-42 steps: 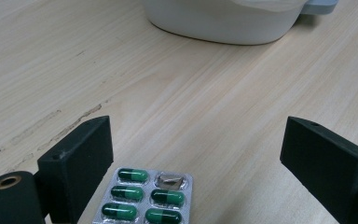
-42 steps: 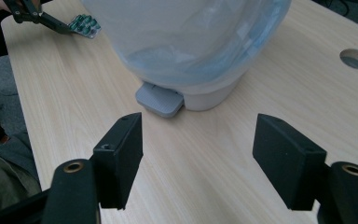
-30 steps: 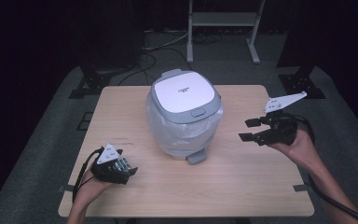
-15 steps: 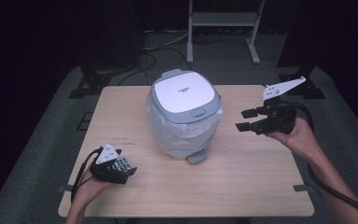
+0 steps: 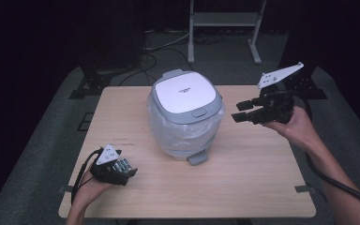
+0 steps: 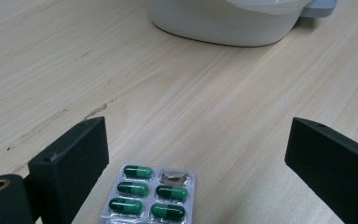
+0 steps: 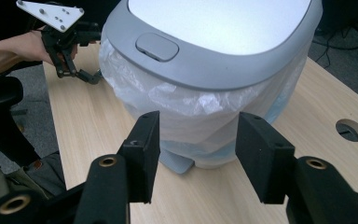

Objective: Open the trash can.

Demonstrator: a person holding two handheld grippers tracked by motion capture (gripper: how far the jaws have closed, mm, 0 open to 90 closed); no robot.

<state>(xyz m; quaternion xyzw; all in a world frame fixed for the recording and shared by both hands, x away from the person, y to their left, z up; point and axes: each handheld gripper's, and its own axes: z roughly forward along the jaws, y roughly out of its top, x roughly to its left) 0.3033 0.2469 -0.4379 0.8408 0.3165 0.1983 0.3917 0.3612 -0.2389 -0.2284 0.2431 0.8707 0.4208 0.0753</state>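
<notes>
Now, the left claw sits low at the near left corner of the surface, jaws spread wide with nothing pinched. The high view gives just a glint of something under it; the left gripper view makes it plain: a blister pack of green capsules lying flat on the wood between the jaws, closer to the left-hand jaw, and neither pad presses on it (one pocket, top right, looks crushed and empty). That same view catches the white base of the bin well ahead.

Over to the right claw, held up off the surface at the right side, pointing at the bin, which stands mid-surface with a grey-rimmed white lid and a plastic liner bunched out beneath the rim. Its jaws have just been closing, yet they stand partly apart with nothing between them. The right gripper view looks between those black jaws at the lid's push button and the crinkled liner, and past the bin it picks up the left claw across the surface in the person's hand. The foot pedal juts out at the bin's near side in the high view.
</notes>
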